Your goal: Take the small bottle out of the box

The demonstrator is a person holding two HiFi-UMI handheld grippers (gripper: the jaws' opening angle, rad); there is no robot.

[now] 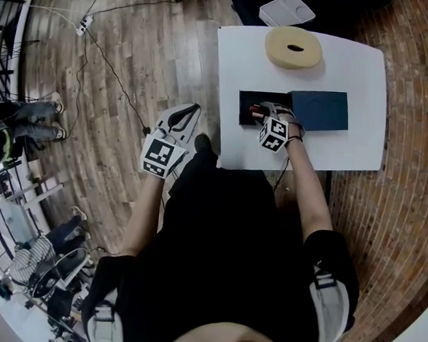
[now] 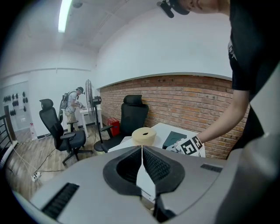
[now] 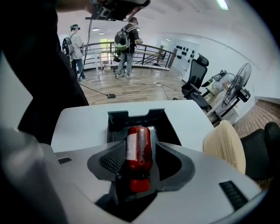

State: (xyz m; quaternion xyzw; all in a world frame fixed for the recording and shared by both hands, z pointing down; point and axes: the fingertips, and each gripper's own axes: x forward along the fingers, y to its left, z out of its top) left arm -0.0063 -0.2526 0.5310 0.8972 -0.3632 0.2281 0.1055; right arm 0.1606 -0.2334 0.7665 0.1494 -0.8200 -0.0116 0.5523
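— Head view?
— The right gripper (image 1: 266, 110) was at the box (image 1: 244, 117) on the table (image 1: 353, 67); the left gripper (image 1: 191, 111) hung beside the table.
— Left gripper view?
— Jaws together, empty.
— Right gripper view?
— Jaws apart, the small bottle (image 3: 139, 148) lay loose between them, in the box.

Bright, even light from a ceiling light strip (image 2: 65, 15); sharp centres, fisheye-bent edges, dark vignetted corners.

Readable text: none.
Label on small bottle (image 3: 139, 153): white strip along the red body, print too blurred to read.
Cube (image 1: 161, 157) on left tongs (image 2: 141, 148): black-and-white square marker, no letters.
Cube (image 1: 274, 133) on right tongs (image 3: 141, 144): same kind of marker.
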